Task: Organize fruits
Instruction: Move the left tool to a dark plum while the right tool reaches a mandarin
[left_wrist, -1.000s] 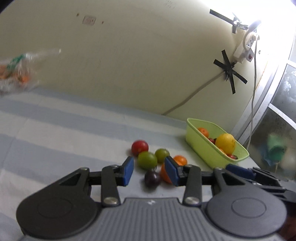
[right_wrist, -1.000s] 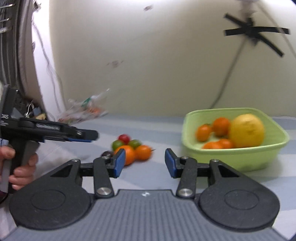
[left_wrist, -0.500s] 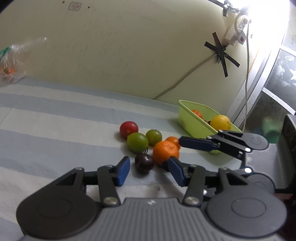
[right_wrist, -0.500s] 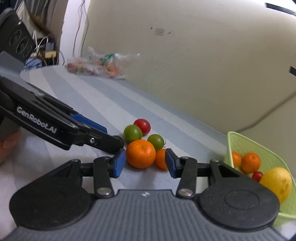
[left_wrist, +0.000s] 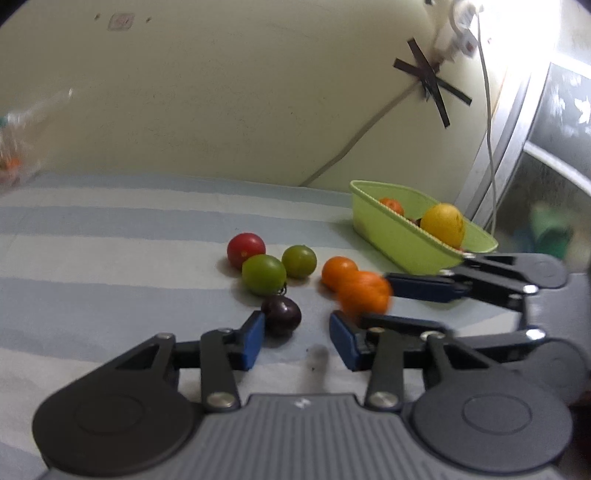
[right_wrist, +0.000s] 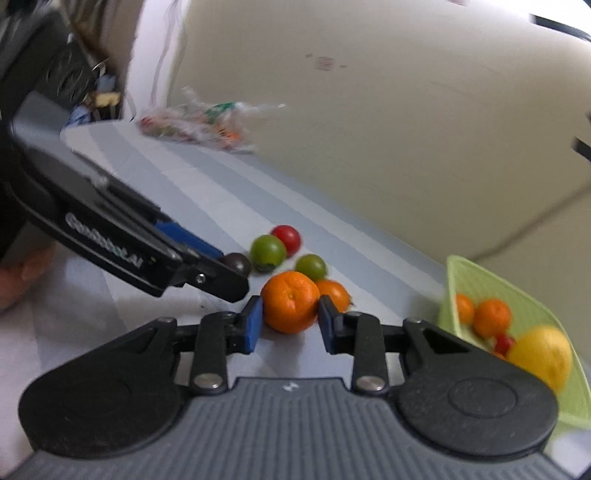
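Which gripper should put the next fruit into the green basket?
Right. The right gripper already has its fingers on either side of the mandarin, near the basket. The left gripper is open beside the dark plum.

Six fruits lie loose on the cloth: two oranges (right_wrist: 290, 302), two green (left_wrist: 263, 274), one red (left_wrist: 246, 249), one dark (left_wrist: 281, 315). One green basket (left_wrist: 391, 236) holds one lemon (right_wrist: 541, 355).
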